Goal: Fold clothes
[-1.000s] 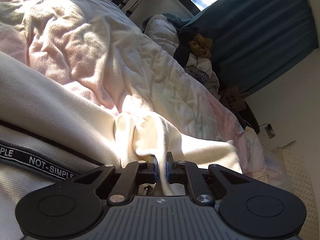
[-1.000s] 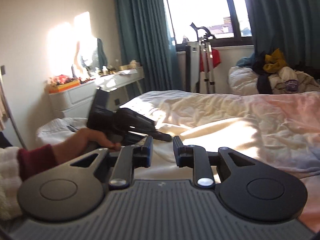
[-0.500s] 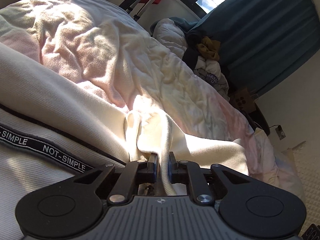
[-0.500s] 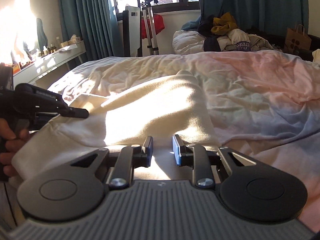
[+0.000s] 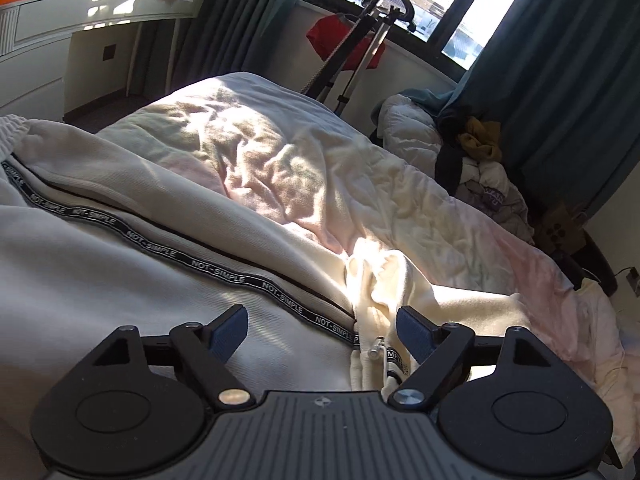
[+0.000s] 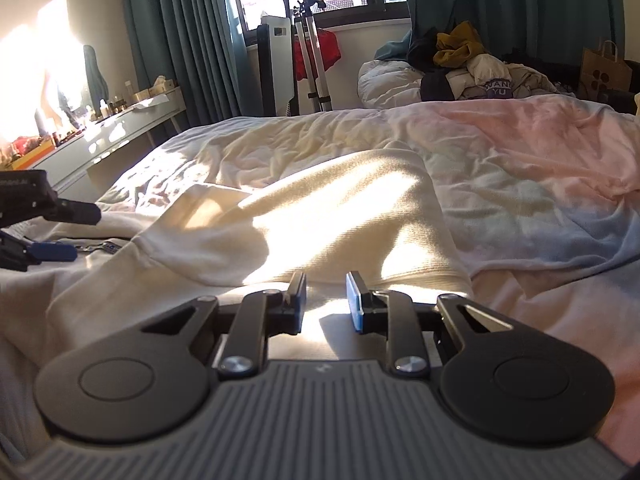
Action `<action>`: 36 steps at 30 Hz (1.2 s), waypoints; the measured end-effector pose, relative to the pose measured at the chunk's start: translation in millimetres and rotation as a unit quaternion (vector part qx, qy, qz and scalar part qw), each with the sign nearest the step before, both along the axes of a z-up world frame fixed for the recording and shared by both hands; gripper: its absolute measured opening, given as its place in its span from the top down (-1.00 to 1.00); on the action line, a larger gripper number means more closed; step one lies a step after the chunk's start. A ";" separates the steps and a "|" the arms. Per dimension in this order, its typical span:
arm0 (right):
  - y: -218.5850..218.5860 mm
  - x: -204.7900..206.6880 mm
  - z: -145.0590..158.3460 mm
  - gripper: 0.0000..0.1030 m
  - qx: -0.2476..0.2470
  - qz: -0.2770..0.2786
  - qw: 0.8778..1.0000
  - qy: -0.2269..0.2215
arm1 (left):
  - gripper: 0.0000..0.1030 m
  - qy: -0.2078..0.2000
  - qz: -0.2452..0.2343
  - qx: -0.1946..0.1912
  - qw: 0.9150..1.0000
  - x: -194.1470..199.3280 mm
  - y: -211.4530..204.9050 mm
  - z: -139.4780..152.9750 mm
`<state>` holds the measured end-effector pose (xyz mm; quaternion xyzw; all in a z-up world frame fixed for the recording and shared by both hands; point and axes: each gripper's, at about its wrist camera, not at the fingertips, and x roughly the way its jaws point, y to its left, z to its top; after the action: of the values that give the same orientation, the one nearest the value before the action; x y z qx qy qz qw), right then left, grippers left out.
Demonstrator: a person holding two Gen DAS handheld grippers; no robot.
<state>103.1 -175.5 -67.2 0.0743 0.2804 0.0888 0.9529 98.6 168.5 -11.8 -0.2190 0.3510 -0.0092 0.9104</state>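
Note:
A cream zip sweatshirt lies spread over the bed, with a black "NOT-SIMPLE" tape along its zip and a metal zip pull near the collar. My left gripper hovers just above the collar with its jaws opening wide; the cloth lies under them and the pads do not press on it. In the right wrist view the sweatshirt bulges in sunlight. My right gripper sits low at its near hem, jaws a little apart with nothing between them. The left gripper shows at that view's left edge.
The bed carries a rumpled pink-and-white duvet. A pile of clothes lies beyond the bed's far end, with a paper bag beside it. A white dresser stands at the left. A folded metal stand leans by the window.
My left gripper let go of the cream fold it pinched, opened wide and drew back and up. My right gripper sank lower over the sweatshirt's hem.

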 end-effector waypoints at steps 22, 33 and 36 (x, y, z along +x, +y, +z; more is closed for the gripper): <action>22.4 -8.9 -8.2 0.56 -0.088 0.016 0.996 0.018 | -0.95 -0.021 0.324 -0.207 0.923 -109.0 185.7 -13.1; 51.2 -4.6 -17.9 0.51 -0.058 0.070 0.995 0.029 | -0.80 -0.045 0.329 -0.196 0.923 -89.7 199.1 -27.7; 58.0 -3.0 -17.6 0.50 -0.073 0.076 0.994 0.020 | -0.53 -0.047 0.335 -0.192 0.921 -81.2 204.3 -31.5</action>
<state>100.1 -117.5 -84.7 -0.0148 0.3104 0.1386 0.9403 17.4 372.8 -43.3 -0.4941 0.2056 0.2186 0.8160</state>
